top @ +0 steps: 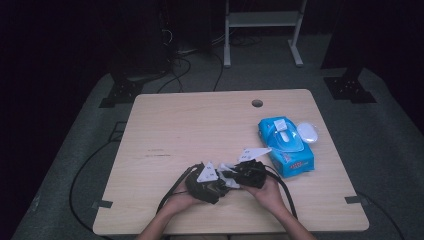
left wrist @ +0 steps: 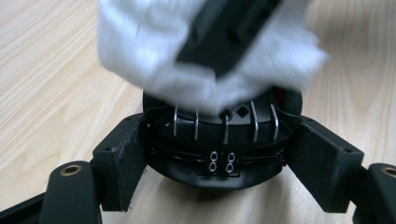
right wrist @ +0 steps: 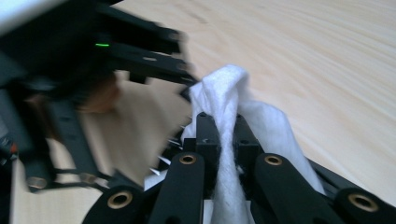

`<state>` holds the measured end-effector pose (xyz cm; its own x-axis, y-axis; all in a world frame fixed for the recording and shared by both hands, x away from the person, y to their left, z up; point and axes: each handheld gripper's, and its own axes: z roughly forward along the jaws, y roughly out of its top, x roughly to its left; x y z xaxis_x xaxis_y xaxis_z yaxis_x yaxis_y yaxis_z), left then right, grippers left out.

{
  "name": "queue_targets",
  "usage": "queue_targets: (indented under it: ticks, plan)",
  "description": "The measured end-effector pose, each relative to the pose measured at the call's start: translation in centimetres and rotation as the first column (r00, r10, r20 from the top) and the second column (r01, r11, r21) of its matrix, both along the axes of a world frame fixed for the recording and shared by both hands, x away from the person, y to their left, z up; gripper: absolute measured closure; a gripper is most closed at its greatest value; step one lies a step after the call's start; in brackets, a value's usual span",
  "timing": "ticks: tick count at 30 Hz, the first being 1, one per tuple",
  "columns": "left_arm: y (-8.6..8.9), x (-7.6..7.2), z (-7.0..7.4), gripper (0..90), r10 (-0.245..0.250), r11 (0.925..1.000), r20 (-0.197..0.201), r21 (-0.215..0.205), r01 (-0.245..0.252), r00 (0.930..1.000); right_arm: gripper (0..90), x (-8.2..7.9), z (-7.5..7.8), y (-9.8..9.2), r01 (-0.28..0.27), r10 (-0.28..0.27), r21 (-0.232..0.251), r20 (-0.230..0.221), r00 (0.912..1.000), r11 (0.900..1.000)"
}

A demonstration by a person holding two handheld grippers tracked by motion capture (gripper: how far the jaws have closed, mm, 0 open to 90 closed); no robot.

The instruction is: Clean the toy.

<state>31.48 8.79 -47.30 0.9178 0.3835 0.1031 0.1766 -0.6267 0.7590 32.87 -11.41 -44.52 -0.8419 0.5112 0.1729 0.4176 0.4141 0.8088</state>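
Table point(top: 190, 125): pale wood-grain top, smooth, matt-ish. White wipe point(right wrist: 229, 93): soft fibrous cloth, fuzzy, kinda crumpled. Round black thing point(left wrist: 219, 154) in left gripper point(left wrist: 224, 158): glossy hard plastic with thin shiny metal wires over it. Right gripper point(right wrist: 226, 140): matt black plastic, brass-looking rivets. Blue wipes pack point(top: 286, 146): shiny plastic film, clear glossy lid. Floor point(top: 380, 130): grey, dull, carpet-like.

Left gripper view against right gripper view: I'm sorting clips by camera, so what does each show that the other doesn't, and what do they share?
Left gripper view: a round black device with metal prongs, gripped between the left claw jaws. Right gripper view: the right claw pinching a white wipe, with the other gripper blurred behind. Both show the wipe and the wooden table.
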Motion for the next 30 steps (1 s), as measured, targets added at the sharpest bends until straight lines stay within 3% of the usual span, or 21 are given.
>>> queue_targets:
  ticks: [3,5,8,10,13,15,18,22,27,30]
  plan:
    - [0.1,0.0,0.0,24.0,0.002,1.0,0.002,0.005,-0.002,1.0,84.2,-0.1,0.1,0.4,-0.016,0.016,-0.031,0.023,0.9996,0.999]
    - [0.3,0.0,0.1,23.9,0.004,1.0,-0.001,-0.006,-0.004,1.0,84.2,0.4,0.0,-0.6,0.015,-0.014,-0.031,0.018,0.9997,0.999]
    - [0.6,0.2,0.0,23.9,0.01,0.9999,-0.01,-0.006,-0.01,0.9999,84.2,1.0,-0.4,-2.7,0.093,-0.092,-0.068,0.011,0.9957,0.993]
    - [0.6,0.2,0.0,23.9,0.007,1.0,-0.009,0.001,-0.007,0.9999,84.3,1.3,-0.7,-3.6,0.11,-0.111,-0.057,-0.015,0.9937,0.992]
    - [0.6,0.3,-0.1,23.9,0.006,1.0,-0.009,0.006,-0.006,0.9999,84.2,1.1,-0.6,-3.2,0.102,-0.102,-0.059,-0.003,0.9947,0.993]
    - [0.6,0.3,-0.1,23.9,0.004,0.9996,-0.008,0.027,-0.004,1.0,84.1,0.8,-0.6,-2.3,0.067,-0.067,-0.045,-0.002,0.9978,0.997]
    - [0.8,0.3,-0.2,23.9,0.008,0.9997,-0.012,0.022,-0.008,0.9999,83.7,0.6,-0.5,-1.9,0.045,-0.043,-0.075,0.026,0.9987,0.996]
    - [0.9,0.3,-0.1,23.9,0.011,0.9998,-0.01,0.018,-0.011,0.9999,83.8,1.3,-0.7,-3.6,0.101,-0.099,-0.104,0.028,0.9947,0.989]
    - [1.0,0.3,0.0,23.9,0.007,0.9997,-0.005,0.025,-0.007,1.0,83.8,1.4,-0.9,-4.7,0.134,-0.136,-0.087,-0.008,0.9907,0.987]
    - [1.1,0.4,-0.2,23.9,0.012,0.9991,-0.005,0.042,-0.012,0.9999,83.5,0.9,-0.9,-3.5,0.072,-0.073,-0.065,-0.007,0.9973,0.995]
